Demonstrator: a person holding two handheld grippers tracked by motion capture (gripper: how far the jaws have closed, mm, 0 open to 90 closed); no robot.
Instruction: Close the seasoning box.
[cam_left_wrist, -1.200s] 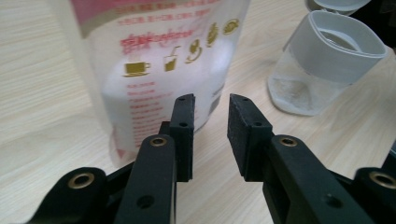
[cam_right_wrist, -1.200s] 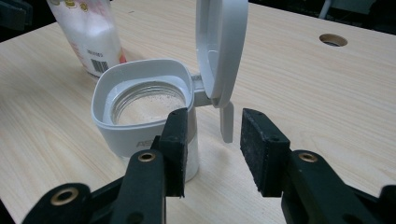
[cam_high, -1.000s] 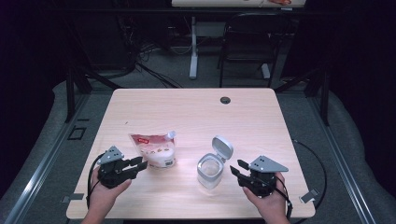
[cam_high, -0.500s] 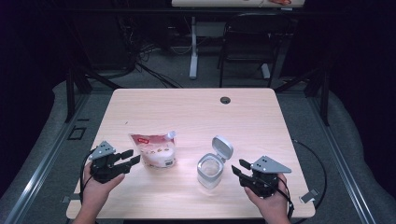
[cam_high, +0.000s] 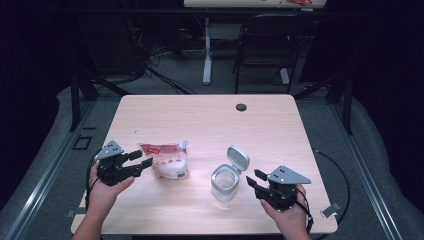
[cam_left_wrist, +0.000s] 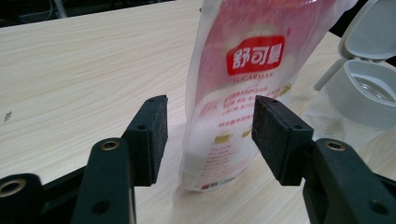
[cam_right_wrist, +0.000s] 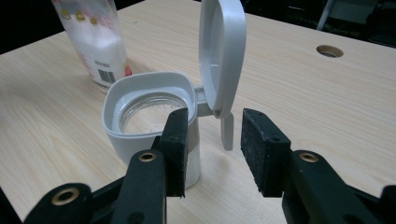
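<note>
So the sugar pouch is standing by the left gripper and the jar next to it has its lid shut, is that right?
Not quite. The jar's lid is flipped open, standing up on its hinge, as the right gripper view shows plainly. The rest holds: the sugar pouch stands upright just ahead of the left gripper, whose jaws have just been opening and do not touch it.

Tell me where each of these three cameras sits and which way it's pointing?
High view: above the person's side, looking forward and down on the table; both forearms, left tongs and right tongs show.
Left gripper view: rides the left tongs, facing the sugar pouch.
Right gripper view: rides the right tongs, facing the open-lidded jar.
Shared: all three views show both pouch and jar.
</note>
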